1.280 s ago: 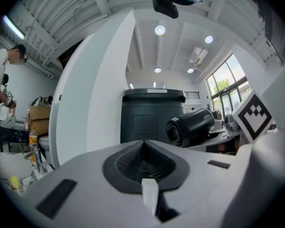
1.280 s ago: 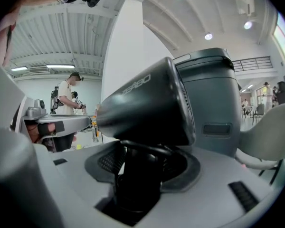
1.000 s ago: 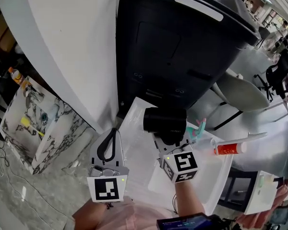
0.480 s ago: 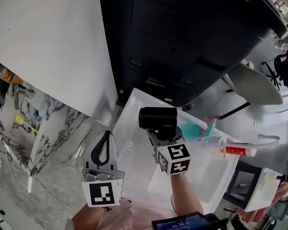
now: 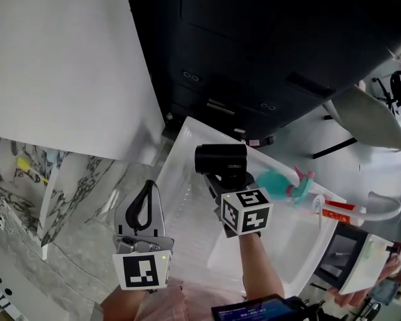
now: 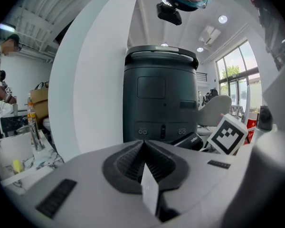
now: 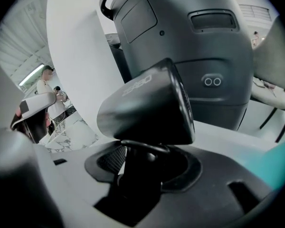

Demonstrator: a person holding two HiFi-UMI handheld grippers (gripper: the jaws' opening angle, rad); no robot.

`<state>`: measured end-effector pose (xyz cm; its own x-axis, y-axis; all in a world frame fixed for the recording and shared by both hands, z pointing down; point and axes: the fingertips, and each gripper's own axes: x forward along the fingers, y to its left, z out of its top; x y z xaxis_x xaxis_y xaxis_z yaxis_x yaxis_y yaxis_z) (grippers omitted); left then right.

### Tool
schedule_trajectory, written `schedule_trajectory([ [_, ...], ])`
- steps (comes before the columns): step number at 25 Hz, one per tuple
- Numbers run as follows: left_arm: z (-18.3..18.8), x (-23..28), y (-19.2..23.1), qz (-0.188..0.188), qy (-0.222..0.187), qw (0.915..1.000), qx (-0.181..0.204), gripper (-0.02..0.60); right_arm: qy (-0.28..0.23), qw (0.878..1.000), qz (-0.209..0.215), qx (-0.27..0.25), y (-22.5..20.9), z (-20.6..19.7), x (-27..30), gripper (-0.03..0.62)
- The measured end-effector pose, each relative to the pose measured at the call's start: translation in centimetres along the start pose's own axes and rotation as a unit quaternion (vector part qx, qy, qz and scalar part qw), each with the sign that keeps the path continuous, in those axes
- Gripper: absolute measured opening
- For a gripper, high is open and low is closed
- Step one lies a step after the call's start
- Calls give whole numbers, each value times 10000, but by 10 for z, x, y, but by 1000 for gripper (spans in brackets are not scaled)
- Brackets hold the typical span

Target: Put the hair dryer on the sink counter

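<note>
Hair dryer (image 5: 220,160) stays upright because my right gripper (image 5: 231,183) clamps its handle, ready for the sink counter (image 5: 184,179); left gripper (image 5: 145,209) is closed and empty.

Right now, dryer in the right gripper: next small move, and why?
Probably lower the right gripper straight down. Its jaws clamp the hair dryer by its handle, and the dryer hangs over a bare stretch of the white sink counter, clear of the teal item. Whether it already touches the counter can't be told.
</note>
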<state>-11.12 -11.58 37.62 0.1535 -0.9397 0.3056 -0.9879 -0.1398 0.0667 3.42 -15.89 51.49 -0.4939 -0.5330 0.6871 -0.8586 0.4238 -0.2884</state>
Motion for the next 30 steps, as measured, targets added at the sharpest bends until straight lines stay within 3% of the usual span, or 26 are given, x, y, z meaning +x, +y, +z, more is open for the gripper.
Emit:
schedule_trajectory([
  [7,-6,14,-2,-91,82,9999,5,11,3,9998,-19,203,-7,-4,9,227],
  [19,23,5,-10,-288,-269,9992,61,11,-936,9954,-62,-186,15,46,-32,227],
  [23,22,5,-15,-382,-261,9989,53,11,-646,9966,-114,-500,12,42,-24,227],
  [30,9,18,-3,-295,-53,9996,-8,11,412,9973,389,-475,7,18,14,229],
])
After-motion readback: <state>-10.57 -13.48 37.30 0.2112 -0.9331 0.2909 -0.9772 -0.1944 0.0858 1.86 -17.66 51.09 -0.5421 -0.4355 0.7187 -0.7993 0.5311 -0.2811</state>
